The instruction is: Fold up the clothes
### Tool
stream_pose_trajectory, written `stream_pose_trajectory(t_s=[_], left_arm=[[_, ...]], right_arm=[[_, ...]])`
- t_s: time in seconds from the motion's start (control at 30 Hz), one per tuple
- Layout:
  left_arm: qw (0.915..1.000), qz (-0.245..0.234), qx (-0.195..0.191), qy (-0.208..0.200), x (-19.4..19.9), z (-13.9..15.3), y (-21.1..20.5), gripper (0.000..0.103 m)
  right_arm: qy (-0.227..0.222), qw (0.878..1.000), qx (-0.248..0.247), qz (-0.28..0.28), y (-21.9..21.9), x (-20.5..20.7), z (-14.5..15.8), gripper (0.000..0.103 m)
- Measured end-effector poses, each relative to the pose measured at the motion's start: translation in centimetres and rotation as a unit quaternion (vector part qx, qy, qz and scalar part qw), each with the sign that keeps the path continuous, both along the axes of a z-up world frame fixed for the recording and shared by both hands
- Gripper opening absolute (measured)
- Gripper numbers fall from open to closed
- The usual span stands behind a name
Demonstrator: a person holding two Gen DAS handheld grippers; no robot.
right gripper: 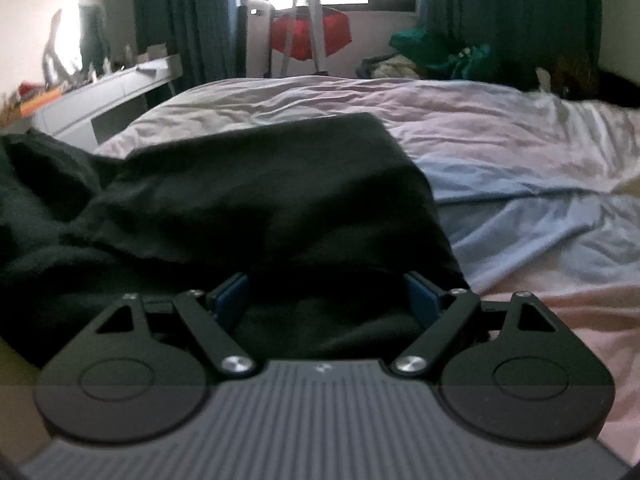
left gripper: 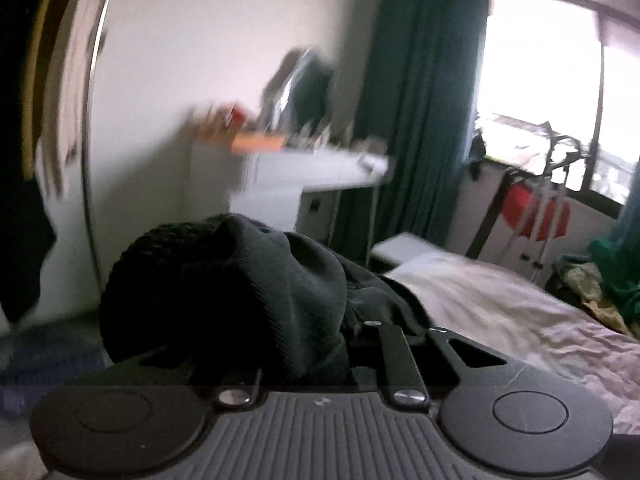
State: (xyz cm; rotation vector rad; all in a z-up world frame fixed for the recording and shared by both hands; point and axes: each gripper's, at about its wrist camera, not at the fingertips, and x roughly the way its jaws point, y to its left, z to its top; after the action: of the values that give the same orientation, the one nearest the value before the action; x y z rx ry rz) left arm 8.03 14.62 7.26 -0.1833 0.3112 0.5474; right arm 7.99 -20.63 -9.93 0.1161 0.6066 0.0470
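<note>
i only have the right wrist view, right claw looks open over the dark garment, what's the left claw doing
Observer: The left claw is shut on a bunch of the dark garment; the fabric covers its fingers.
Operator: is that bunch lying on the bed
Observer: No, it is lifted, with the white desk and wall showing behind it.
Operator: anything else on that side
Observer: A tall mirror stands at the left edge of the left wrist view, which your view lacks.
</note>
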Motion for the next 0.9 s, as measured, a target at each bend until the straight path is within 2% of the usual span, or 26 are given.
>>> stream_pose_trajectory(t_s=[0.13, 0.23, 0.3, 0.37, 0.47, 0.53, 0.63, 0.73, 0.77, 0.8, 0.83, 0.9], left_arm=[[0.9960, -0.040, 0.071, -0.037, 0.9, 2.8, -7.5, 0.016], [0.9875, -0.079, 0.120, -0.065, 1.3, 3.3, -14.4, 0.016], [0.9788, -0.110, 0.153, -0.081, 1.4, 2.5, -19.2, 0.015], [0.9679, -0.140, 0.186, -0.096, 1.5, 1.7, -24.1, 0.015], [0.9523, -0.180, 0.225, -0.100, 1.5, -1.9, -30.2, 0.015], [0.9426, -0.210, 0.246, -0.081, 1.8, -5.2, -33.6, 0.015], [0.9228, -0.254, 0.287, -0.037, 2.2, -10.5, -38.3, 0.016], [0.8911, -0.300, 0.340, 0.008, 2.8, -15.0, -41.2, 0.017], [0.8783, -0.312, 0.362, 0.022, 2.8, -16.3, -42.1, 0.017], [0.8693, -0.316, 0.380, 0.027, 2.6, -17.1, -42.5, 0.018], [0.8636, -0.315, 0.393, 0.025, 2.4, -17.6, -42.8, 0.019], [0.8588, -0.324, 0.396, 0.031, 2.8, -17.5, -42.7, 0.026]], right_arm=[[0.009, 0.995, 0.078, -0.055, -3.8, -0.5, 1.3, 0.084], [0.020, 0.982, 0.144, -0.124, -7.8, -1.0, 1.8, 0.084], [0.025, 0.971, 0.174, -0.164, -10.2, -1.3, 1.8, 0.084], [0.019, 0.964, 0.179, -0.196, -11.9, -1.5, 2.0, 0.084], [0.004, 0.953, 0.189, -0.235, -13.9, -1.9, 2.2, 0.084], [-0.002, 0.945, 0.206, -0.252, -15.1, -2.0, 2.1, 0.084], [-0.014, 0.933, 0.222, -0.284, -17.0, -2.5, 1.8, 0.084], [-0.026, 0.918, 0.246, -0.311, -18.8, -3.0, 1.4, 0.085], [-0.031, 0.913, 0.259, -0.315, -19.3, -3.1, 1.2, 0.085], [-0.034, 0.908, 0.271, -0.316, -19.7, -3.2, 1.0, 0.085], [-0.036, 0.906, 0.281, -0.315, -19.9, -3.3, 0.8, 0.085], [-0.037, 0.899, 0.311, -0.307, -20.4, -3.1, 0.4, 0.085]])
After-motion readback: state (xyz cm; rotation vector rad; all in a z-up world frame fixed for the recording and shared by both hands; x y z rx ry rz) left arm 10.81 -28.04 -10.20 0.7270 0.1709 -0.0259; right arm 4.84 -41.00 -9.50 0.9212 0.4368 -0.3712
